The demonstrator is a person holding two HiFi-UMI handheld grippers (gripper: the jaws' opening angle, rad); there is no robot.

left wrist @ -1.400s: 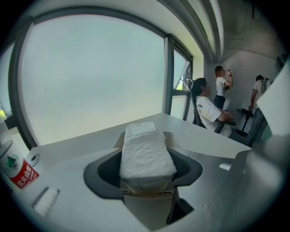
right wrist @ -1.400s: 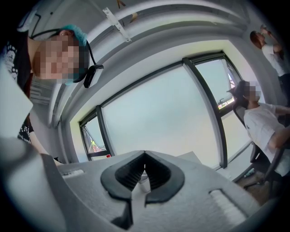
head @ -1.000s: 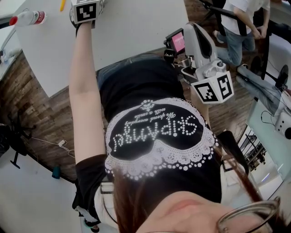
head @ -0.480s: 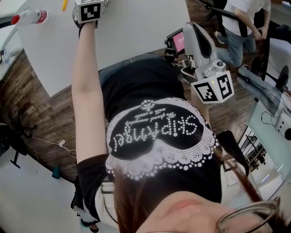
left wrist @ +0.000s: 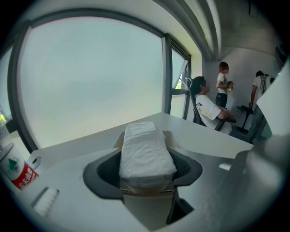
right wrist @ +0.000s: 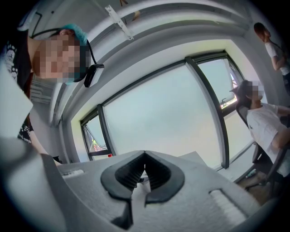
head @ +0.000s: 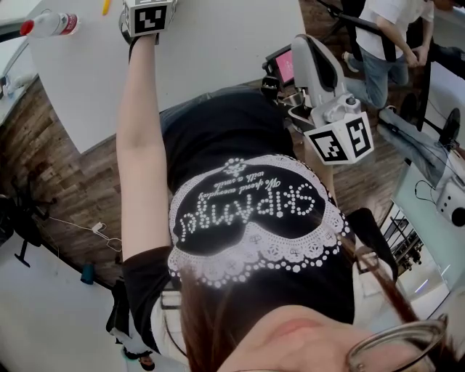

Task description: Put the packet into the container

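The head view's top edge cuts off the left hand-held gripper, jaws out of frame, and a yellow thing beside it.

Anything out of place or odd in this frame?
Nothing spilled or damaged. The left gripper holds a white packet above the table, yet no container shows in any view. A water bottle seems to lie on its side near the table edge.

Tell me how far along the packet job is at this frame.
Done: the packet is clamped in the left hand-held gripper. In hand: it is held out over the white table. Left: placing it, though no container shows in any view. The right hand-held gripper is shut and empty.
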